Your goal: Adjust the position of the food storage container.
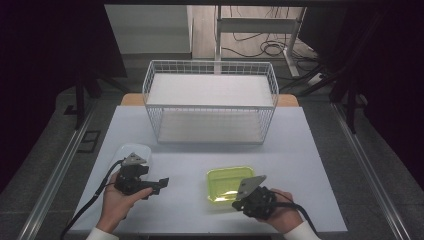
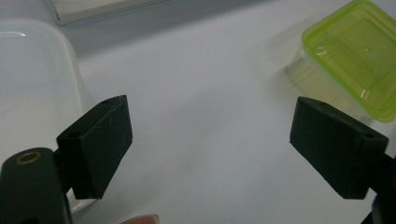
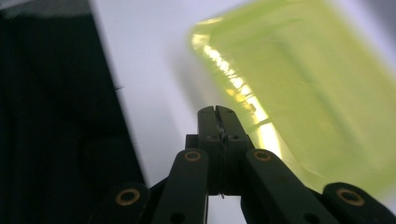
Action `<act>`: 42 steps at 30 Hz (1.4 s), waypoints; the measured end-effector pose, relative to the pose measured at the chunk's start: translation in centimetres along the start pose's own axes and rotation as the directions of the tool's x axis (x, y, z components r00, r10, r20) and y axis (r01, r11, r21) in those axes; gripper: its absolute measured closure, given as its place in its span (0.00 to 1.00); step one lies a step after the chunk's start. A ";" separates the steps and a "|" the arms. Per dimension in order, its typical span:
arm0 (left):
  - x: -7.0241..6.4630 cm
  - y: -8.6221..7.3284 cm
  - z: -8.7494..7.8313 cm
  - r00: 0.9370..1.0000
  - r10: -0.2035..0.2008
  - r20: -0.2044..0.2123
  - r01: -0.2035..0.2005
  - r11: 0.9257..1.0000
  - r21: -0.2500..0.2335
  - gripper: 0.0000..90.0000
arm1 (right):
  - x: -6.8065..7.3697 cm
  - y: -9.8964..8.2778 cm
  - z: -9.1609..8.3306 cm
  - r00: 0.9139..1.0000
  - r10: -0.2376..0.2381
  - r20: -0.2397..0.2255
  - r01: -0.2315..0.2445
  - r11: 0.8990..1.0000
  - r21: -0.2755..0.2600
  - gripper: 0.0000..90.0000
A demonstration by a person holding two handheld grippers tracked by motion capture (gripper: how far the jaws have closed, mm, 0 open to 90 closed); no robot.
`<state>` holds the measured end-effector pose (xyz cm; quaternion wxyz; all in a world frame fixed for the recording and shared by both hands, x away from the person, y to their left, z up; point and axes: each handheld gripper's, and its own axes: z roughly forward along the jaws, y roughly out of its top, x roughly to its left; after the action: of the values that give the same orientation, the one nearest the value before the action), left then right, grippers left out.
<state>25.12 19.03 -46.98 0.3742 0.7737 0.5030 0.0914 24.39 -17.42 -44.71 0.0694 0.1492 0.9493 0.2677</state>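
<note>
Claws first: the left claw (image 1: 161,183) sits around 8 o'clock on the surface (image 1: 300,165), held in a person's left hand (image 1: 116,202), with its jaws spread wide and nothing between them. In the left gripper view the two black pads (image 2: 100,144) stand well apart with bare surface between them. The right claw (image 1: 239,204) is down at about 5 o'clock, in the right hand (image 1: 282,212), and its jaws are pressed together. The right gripper view shows the two tips meeting with no gap and nothing caught between them.

The green container (image 1: 230,183) is a see-through lime-green plastic tub with its lid on, sitting flat on the surface at roughly 5 o'clock, just beyond the right claw. In the right gripper view the closed tips sit right at the tub's near edge; whether they actually touch it is hard to tell, since that picture is blurry. From the left gripper view the tub is off at 2 o'clock, well apart from that claw.

A clear container (image 1: 134,151) sits at about 9 o'clock, right behind the left claw, and it shows as a pale rounded rim (image 2: 74,70) at the left of the left gripper view.

A white wire basket (image 1: 210,100) stands at 12 o'clock, at the far edge of the surface, well apart from both claws.
</note>
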 end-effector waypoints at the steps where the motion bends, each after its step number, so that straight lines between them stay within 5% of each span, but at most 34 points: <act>1: 0.0 0.0 0.1 1.000 0.000 0.005 0.000 1.000 0.003 0.14 | -1.4 -0.8 -1.1 0.996 0.064 0.054 -0.063 0.998 -0.019 0.99; 2: -0.1 0.0 0.1 1.000 0.000 0.005 0.000 1.000 0.005 0.14 | -1.4 -0.8 -1.1 0.996 0.064 0.054 -0.063 0.998 -0.019 0.99; 3: 0.0 0.0 0.1 1.000 -0.001 0.004 0.001 1.000 0.005 0.14 | -2.9 -1.9 -1.9 0.983 0.145 0.110 -0.141 0.989 -0.041 0.99; 4: 0.0 0.0 0.1 1.000 0.000 0.003 0.000 1.000 0.006 0.14 | -2.9 -1.9 -1.9 0.983 0.145 0.110 -0.141 0.989 -0.041 0.99; 5: 0.0 0.0 0.1 1.000 -0.002 -0.001 0.002 1.000 0.003 0.14 | -4.3 -3.2 -2.3 0.956 0.234 0.176 -0.226 0.972 -0.064 0.99; 6: 0.1 0.1 0.0 1.000 -0.002 -0.002 0.002 1.000 0.005 0.14 | -4.3 -3.2 -2.3 0.956 0.234 0.176 -0.226 0.972 -0.064 0.99; 8: 0.2 0.1 0.0 1.000 -0.004 -0.003 0.004 1.000 0.002 0.15 | -5.4 -4.4 -2.3 0.924 0.313 0.219 -0.301 0.950 -0.084 0.99; 9: 0.2 0.1 0.0 1.000 -0.003 -0.005 0.003 1.000 0.003 0.15 | -6.2 -5.3 -2.0 0.896 0.364 0.253 -0.356 0.931 -0.081 0.99; 10: 0.2 0.1 0.1 1.000 -0.003 -0.006 0.003 1.000 0.004 0.15 | -6.2 -5.3 -2.0 0.896 0.364 0.253 -0.356 0.931 -0.081 0.99; 11: 0.2 0.1 0.1 1.000 -0.003 -0.007 0.003 1.000 0.006 0.15 | -6.6 -5.7 -1.5 0.884 0.393 0.255 -0.391 0.918 -0.059 0.99; 14: 0.1 0.1 0.2 1.000 -0.007 -0.004 0.007 1.000 0.012 0.15 | -6.6 -5.7 -0.8 0.881 0.396 0.260 -0.403 0.915 -0.029 0.99; 17: 0.1 0.1 0.2 1.000 -0.011 -0.005 0.011 1.000 0.015 0.15 | -6.1 -5.0 0.3 0.895 0.355 0.270 -0.373 0.927 0.019 0.99; 22: 0.1 0.1 0.2 1.000 -0.011 0.001 0.011 1.000 0.016 0.15 | -5.7 -4.2 0.9 0.901 0.332 0.278 -0.353 0.935 0.028 0.99; 28: 0.0 0.1 0.4 1.000 -0.015 0.016 0.014 1.000 0.021 0.15 | -5.4 -2.6 2.0 0.899 0.343 0.273 -0.360 0.933 0.015 0.99; 31: 0.0 0.1 0.4 1.000 -0.017 0.014 0.016 1.000 0.016 0.15 | -4.9 -1.8 2.6 0.911 0.329 0.247 -0.341 0.940 0.009 0.99; 42: 0.0 0.1 0.4 0.999 -0.019 0.025 0.019 1.000 0.011 0.15 | -3.9 -0.5 3.7 0.921 0.326 0.212 -0.332 0.943 -0.007 0.99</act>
<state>25.39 18.81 -47.19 0.3770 0.7720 0.5062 0.0753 28.70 -17.30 -47.88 0.1212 0.3347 0.9019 0.2445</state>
